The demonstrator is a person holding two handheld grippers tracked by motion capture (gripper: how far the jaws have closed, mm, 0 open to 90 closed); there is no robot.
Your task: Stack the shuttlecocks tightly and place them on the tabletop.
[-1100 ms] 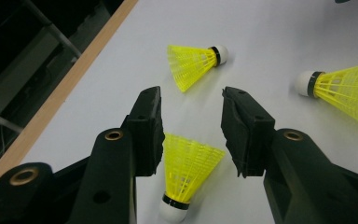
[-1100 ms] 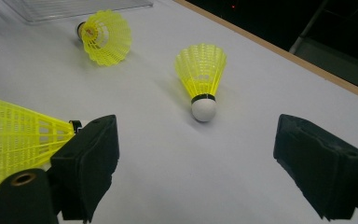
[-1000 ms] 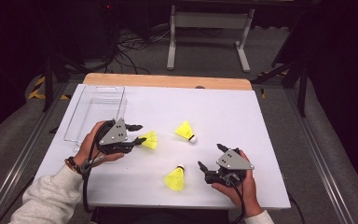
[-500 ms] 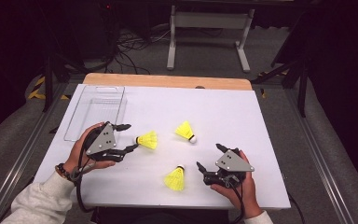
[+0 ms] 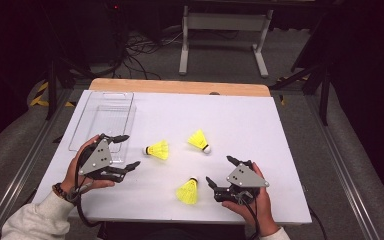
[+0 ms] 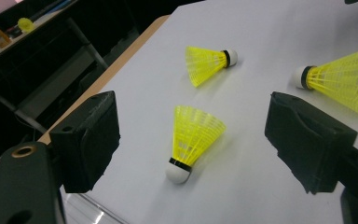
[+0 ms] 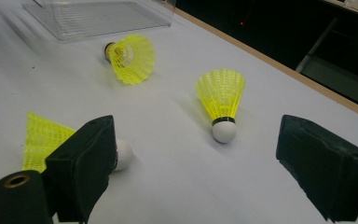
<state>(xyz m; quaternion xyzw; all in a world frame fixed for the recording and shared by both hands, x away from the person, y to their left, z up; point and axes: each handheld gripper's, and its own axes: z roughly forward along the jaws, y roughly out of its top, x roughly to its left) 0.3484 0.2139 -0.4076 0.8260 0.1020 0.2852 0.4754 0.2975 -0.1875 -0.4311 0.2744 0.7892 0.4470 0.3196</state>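
Observation:
Three yellow shuttlecocks with white corks lie on the white table. My left gripper [image 5: 129,150] [image 6: 193,121] is open; its jaws have just been opening and hold nothing. The left shuttlecock [image 5: 157,150] [image 6: 193,135] lies just ahead of its tips, cork toward them, untouched. The middle shuttlecock [image 5: 200,141] [image 6: 207,63] [image 7: 221,102] lies farther right. My right gripper [image 5: 219,170] [image 7: 193,140] stands open and empty near the front edge. The front shuttlecock [image 5: 187,191] [image 6: 345,79] [image 7: 42,140] lies beside its left jaw, partly hidden by it in the right gripper view.
A clear plastic tray [image 5: 102,120] [image 7: 98,14] stands empty at the back left, just beyond my left gripper. A wooden strip [image 5: 180,86] runs along the table's far edge. Dark floor with cables and a metal stand [image 5: 220,22] lies beyond.
My left gripper has let go of the left shuttlecock, opened wide and drawn back to the left and toward the person. The shuttlecock stays on the table. The right gripper has kept still.

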